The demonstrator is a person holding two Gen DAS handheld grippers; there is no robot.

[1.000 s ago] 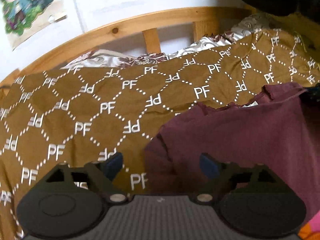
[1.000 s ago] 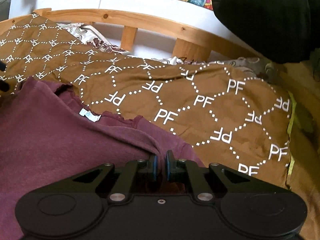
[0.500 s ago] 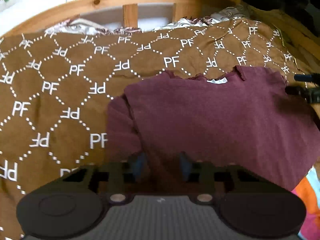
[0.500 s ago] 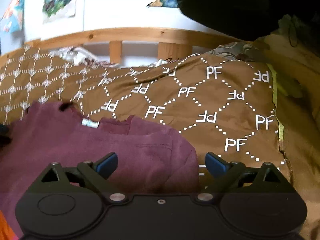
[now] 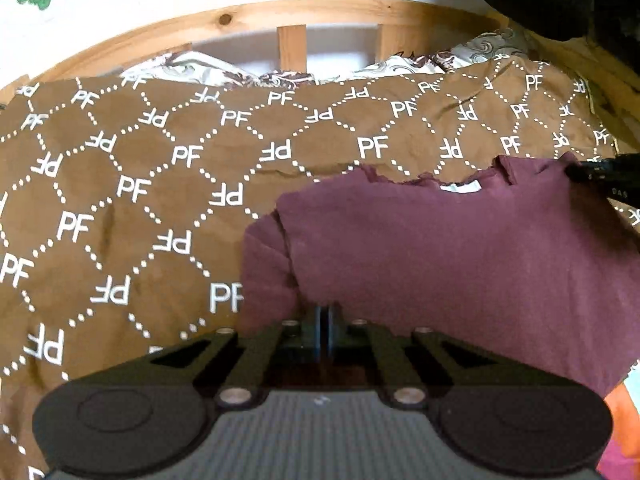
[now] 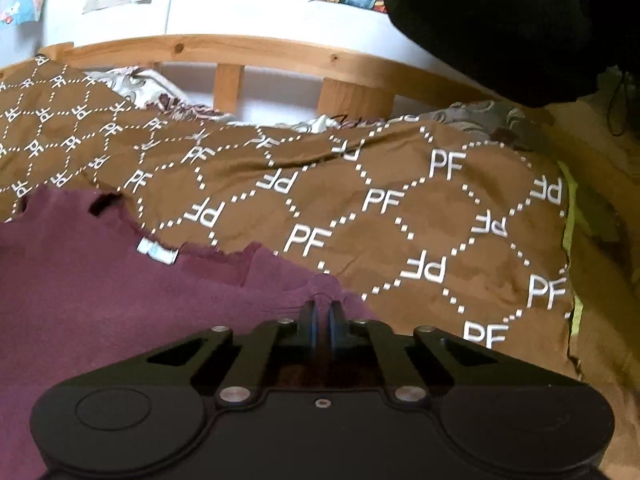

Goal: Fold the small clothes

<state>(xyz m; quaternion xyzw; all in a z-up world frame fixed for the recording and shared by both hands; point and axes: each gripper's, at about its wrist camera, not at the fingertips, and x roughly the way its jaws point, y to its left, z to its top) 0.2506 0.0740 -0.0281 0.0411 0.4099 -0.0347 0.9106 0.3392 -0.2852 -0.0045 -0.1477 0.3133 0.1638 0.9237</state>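
A maroon shirt (image 5: 440,260) lies spread on the brown bedspread, its neckline and white label (image 5: 460,187) towards the headboard. My left gripper (image 5: 322,316) is at the shirt's left side beside the folded sleeve; its jaws are closing and the pads press on the fabric. In the right wrist view the shirt (image 6: 100,300) fills the lower left. My right gripper (image 6: 323,308) pinches the shirt's right shoulder edge as its jaws close, and it shows as a dark tip (image 5: 600,172) at the far right of the left wrist view.
The brown bedspread (image 5: 140,208) with a white "PF" lattice covers the bed. A wooden headboard (image 5: 292,16) and patterned pillows (image 6: 148,88) lie behind it. A dark garment (image 6: 520,20) hangs at the upper right. Orange and pink cloth (image 5: 624,420) lies at the near right.
My left gripper went from wide open to shut on the shirt's left side. The right gripper opened wide half a second ago and has shut again on the shoulder edge.
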